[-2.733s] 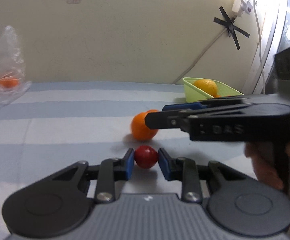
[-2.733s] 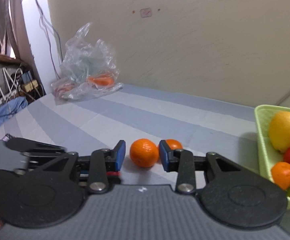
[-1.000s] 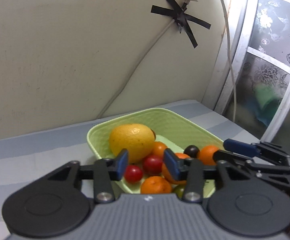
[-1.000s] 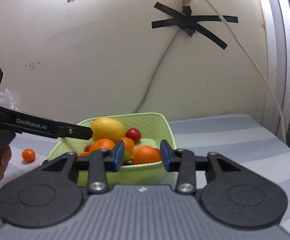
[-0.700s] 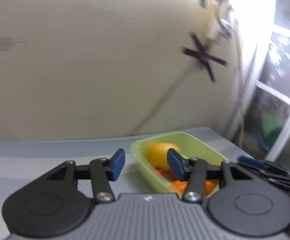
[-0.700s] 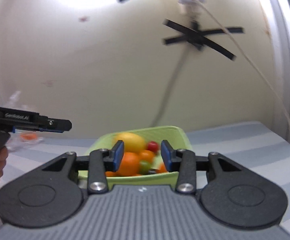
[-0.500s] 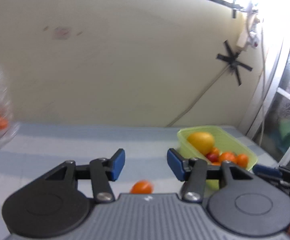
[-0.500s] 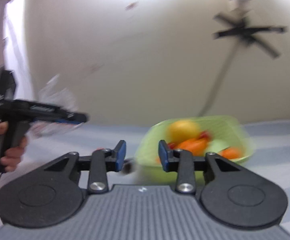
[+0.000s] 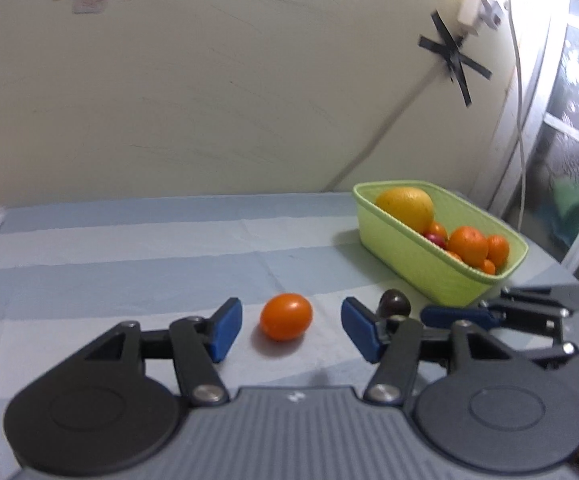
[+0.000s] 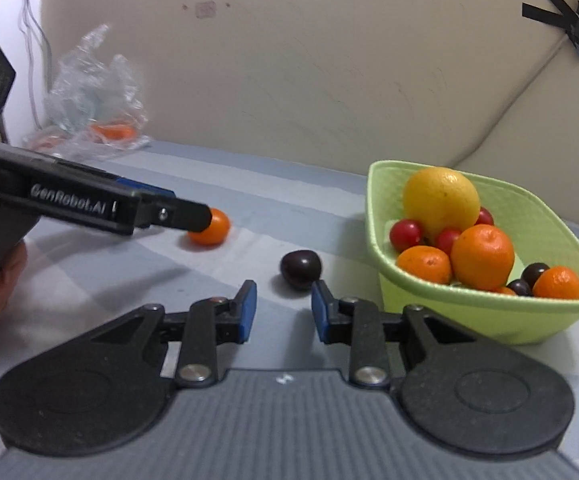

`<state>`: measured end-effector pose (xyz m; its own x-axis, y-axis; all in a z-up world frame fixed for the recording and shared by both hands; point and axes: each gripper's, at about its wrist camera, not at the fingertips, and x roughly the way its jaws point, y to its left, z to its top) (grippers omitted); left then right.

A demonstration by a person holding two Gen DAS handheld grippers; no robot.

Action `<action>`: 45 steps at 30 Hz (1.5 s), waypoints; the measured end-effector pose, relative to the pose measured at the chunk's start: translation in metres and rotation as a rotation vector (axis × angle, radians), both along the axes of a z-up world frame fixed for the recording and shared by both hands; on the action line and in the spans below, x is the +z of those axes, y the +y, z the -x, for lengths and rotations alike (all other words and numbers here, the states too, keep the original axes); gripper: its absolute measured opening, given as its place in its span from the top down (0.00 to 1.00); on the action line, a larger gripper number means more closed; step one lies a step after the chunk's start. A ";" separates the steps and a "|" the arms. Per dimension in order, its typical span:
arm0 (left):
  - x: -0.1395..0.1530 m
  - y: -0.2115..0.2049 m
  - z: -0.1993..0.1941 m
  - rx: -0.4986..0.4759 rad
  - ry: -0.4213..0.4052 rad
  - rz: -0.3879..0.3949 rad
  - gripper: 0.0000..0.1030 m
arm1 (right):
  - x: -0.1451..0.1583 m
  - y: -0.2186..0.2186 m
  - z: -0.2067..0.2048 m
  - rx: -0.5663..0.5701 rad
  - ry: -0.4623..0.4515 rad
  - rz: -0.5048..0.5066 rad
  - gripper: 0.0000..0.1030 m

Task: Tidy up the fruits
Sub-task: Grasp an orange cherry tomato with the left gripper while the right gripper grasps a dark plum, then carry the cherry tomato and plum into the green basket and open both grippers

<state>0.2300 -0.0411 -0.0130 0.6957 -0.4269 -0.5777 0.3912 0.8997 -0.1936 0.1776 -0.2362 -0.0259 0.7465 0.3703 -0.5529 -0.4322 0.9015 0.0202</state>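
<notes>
A small orange fruit [image 9: 286,317] lies on the striped blue cloth just ahead of my left gripper [image 9: 291,330], which is open and empty, its blue pads either side of it. A dark cherry [image 10: 301,269] lies just ahead of my right gripper [image 10: 283,312], which is open and empty. The cherry also shows in the left wrist view [image 9: 394,303]. The green basket [image 10: 489,314] at the right holds a yellow citrus [image 10: 441,199], oranges and cherry tomatoes. The orange fruit [image 10: 212,227] shows in the right wrist view past the left gripper's tip.
A clear plastic bag [image 10: 93,96] with orange fruit inside lies at the far left by the wall. A cable taped with black tape [image 9: 451,56] runs down the wall behind the basket [image 9: 429,264]. A window frame [image 9: 549,132] stands at the right.
Both grippers were over the basket a second ago, then swung left and down. Now each is low over the cloth, the left at the orange fruit, the right at the dark cherry.
</notes>
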 end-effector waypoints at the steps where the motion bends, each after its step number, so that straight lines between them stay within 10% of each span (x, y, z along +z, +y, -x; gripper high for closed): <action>1: -0.001 -0.002 -0.002 -0.010 0.000 -0.012 0.45 | 0.000 0.001 -0.003 -0.006 0.004 0.001 0.68; 7: -0.008 -0.011 -0.010 -0.040 -0.004 -0.068 0.46 | -0.003 0.010 -0.015 -0.045 0.034 0.015 0.68; 12: -0.013 -0.007 -0.016 -0.043 0.038 -0.030 0.68 | -0.004 0.017 -0.021 -0.073 0.031 0.031 0.68; 28: 0.000 0.014 0.031 0.012 0.026 0.084 0.68 | -0.003 0.013 -0.021 -0.132 0.029 -0.012 0.73; 45: -0.005 -0.066 0.103 -0.174 0.080 0.032 0.68 | 0.008 -0.071 0.108 -0.092 -0.024 -0.054 0.71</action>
